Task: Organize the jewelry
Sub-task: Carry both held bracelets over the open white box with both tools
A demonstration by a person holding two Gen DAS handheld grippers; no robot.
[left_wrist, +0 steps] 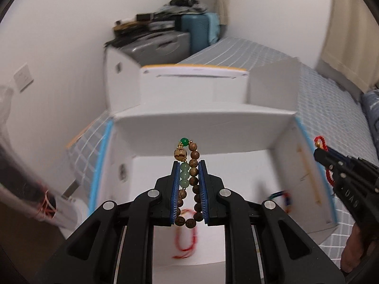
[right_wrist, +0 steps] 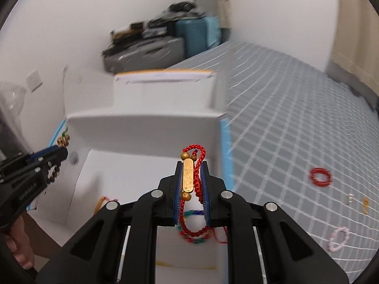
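My left gripper [left_wrist: 188, 163] is shut on a wooden bead bracelet [left_wrist: 191, 179] with pale green beads and one dark green bead; it hangs over the open white box [left_wrist: 189, 125]. My right gripper [right_wrist: 191, 163] is shut on a red braided cord bracelet [right_wrist: 197, 177] with a gold bar, also above that white box [right_wrist: 146, 120]. Each gripper shows in the other's view: the right gripper [left_wrist: 318, 151] at the right edge, the left gripper [right_wrist: 64, 150] at the left edge. Blurred bracelets lie on the box floor: a red bracelet [left_wrist: 187, 234] and a multicoloured bracelet [right_wrist: 195, 237].
The box stands on a bed with a grey checked cover [right_wrist: 296, 118]. On the cover lie a red ring-shaped bracelet [right_wrist: 320, 177], a pink bracelet [right_wrist: 338, 239] and small gold pieces [right_wrist: 366, 204]. A second white box [left_wrist: 191, 85] stands behind. Suitcases [left_wrist: 199, 30] are piled by the wall.
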